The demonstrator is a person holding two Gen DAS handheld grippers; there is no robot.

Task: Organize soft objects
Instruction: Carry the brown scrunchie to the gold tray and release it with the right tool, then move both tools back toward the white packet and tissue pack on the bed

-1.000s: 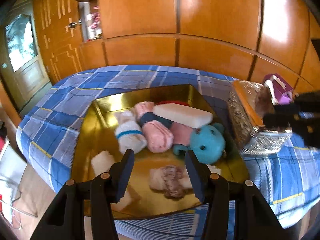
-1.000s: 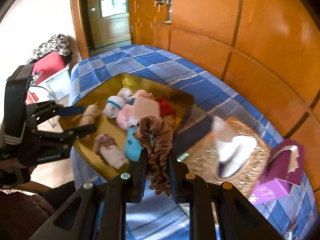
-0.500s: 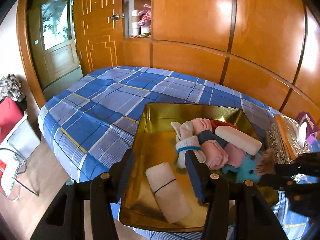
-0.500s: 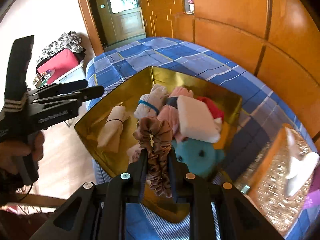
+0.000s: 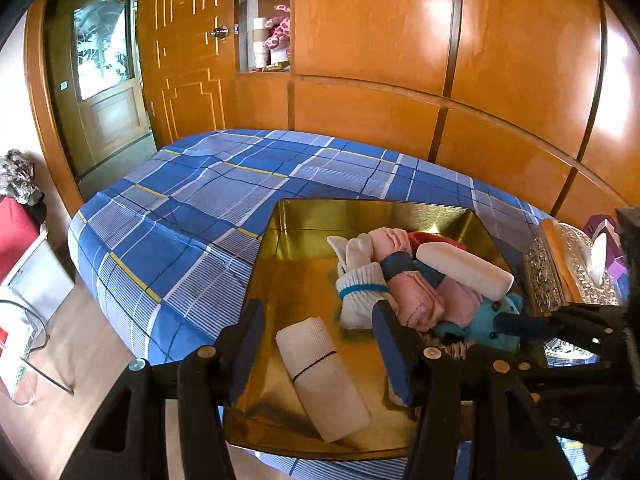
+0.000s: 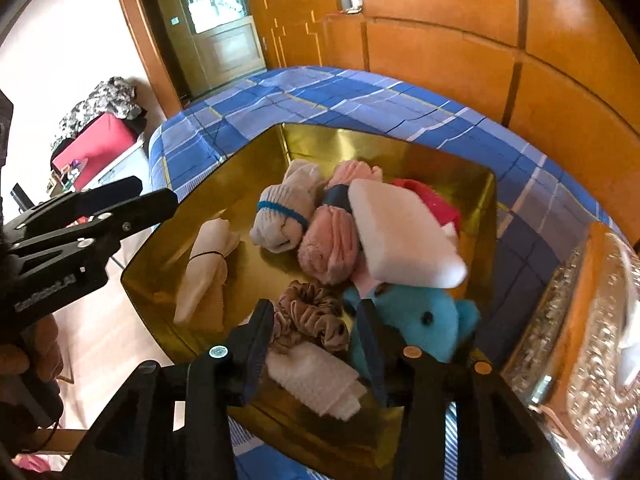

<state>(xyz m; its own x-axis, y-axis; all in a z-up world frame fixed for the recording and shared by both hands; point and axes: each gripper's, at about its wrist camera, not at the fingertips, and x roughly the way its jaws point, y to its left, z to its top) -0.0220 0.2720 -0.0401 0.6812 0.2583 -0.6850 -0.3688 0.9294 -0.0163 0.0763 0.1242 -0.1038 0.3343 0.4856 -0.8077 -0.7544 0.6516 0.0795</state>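
A gold tray [image 6: 224, 184] [image 5: 304, 248] on the blue plaid bed holds soft things: a brown scrunchie [image 6: 310, 316], a white rolled cloth [image 6: 316, 380] under it, a teal plush [image 6: 424, 320], a white sponge [image 6: 400, 236], pink socks [image 6: 332, 244], a white sock with a blue band [image 6: 286, 216] and a cream roll [image 5: 320, 376]. My right gripper [image 6: 318, 352] is open, its fingers on either side of the scrunchie, which lies in the tray. My left gripper [image 5: 320, 348] is open and empty above the tray's near left corner.
A silver ornate tissue box [image 6: 580, 344] [image 5: 560, 276] stands right of the tray, with a purple box [image 5: 608, 240] behind it. Wooden wall panels rise behind the bed. The bed edge drops to the floor on the left, by a red case [image 6: 96, 140].
My right gripper moved down over the tray, opened and let go of the brown scrunchie, which now lies on the white cloth. My left gripper drew back to the left.
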